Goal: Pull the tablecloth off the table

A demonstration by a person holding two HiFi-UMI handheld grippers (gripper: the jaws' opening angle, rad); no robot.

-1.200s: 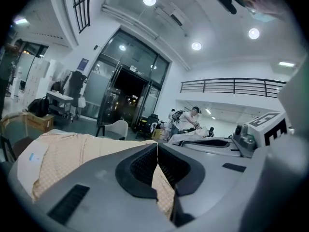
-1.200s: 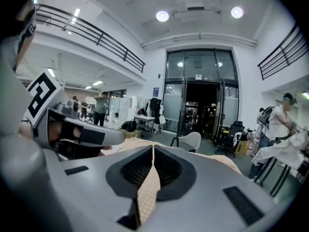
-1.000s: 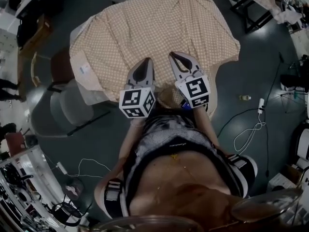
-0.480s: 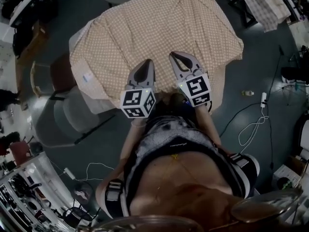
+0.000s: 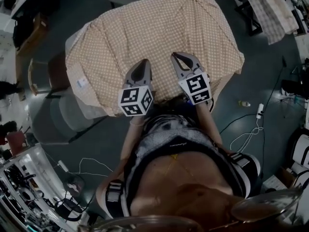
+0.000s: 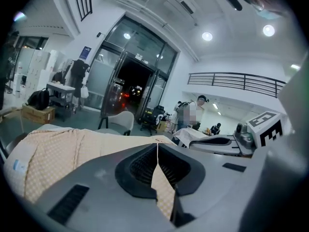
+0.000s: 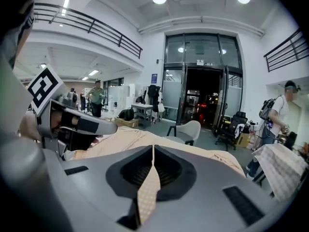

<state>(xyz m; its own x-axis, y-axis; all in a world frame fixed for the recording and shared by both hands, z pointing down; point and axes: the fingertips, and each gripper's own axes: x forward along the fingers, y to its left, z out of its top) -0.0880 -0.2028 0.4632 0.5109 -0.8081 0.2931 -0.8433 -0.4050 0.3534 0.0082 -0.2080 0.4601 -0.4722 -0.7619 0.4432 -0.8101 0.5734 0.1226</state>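
Observation:
A beige checked tablecloth point(image 5: 154, 28) covers the table in front of me and hangs over its sides. My left gripper point(image 5: 144, 63) and right gripper point(image 5: 175, 57) lie side by side on its near edge, both shut on the cloth. In the left gripper view a strip of tablecloth point(image 6: 163, 187) is pinched between the closed jaws of the left gripper point(image 6: 157, 146). The right gripper view shows the same: a fold of tablecloth point(image 7: 147, 190) runs through the right gripper point(image 7: 153, 149). The rest of the cloth point(image 7: 120, 139) stretches away over the table.
A grey chair point(image 5: 63, 115) and a brown chair point(image 5: 46, 76) stand at the table's left. A white chair point(image 7: 187, 129) stands beyond its far side. Another cloth-covered table point(image 5: 270, 8) is at the upper right. Cables point(image 5: 246, 134) lie on the floor at the right. People stand in the background.
Both grippers have drawn back toward me with the cloth's near edge in them. The cloth has slid a little over the table, and the surroundings have shifted in the head view.

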